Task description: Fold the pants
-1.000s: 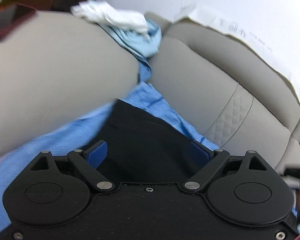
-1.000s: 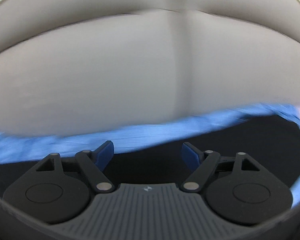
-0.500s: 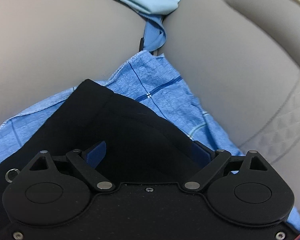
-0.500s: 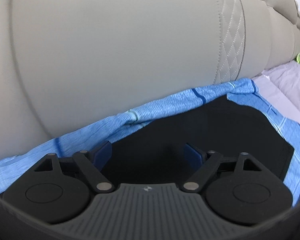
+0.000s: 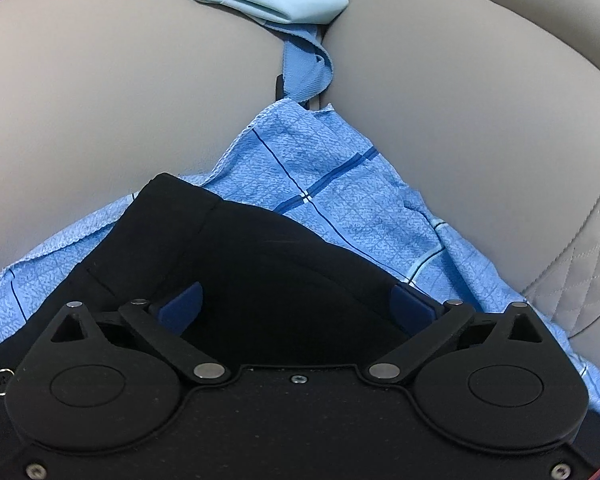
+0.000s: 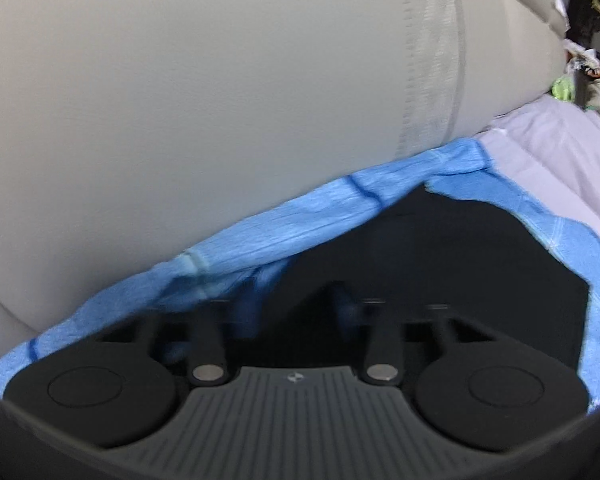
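A grey sofa (image 5: 100,100) carries a blue checked cloth (image 5: 320,184), and the black pants (image 5: 260,272) lie flat on that cloth. The left tongs (image 5: 296,308) hang spread wide over the pants. The right tongs (image 6: 296,304) are blurred, narrowed above the pants' edge; whether they pinch fabric cannot be told.
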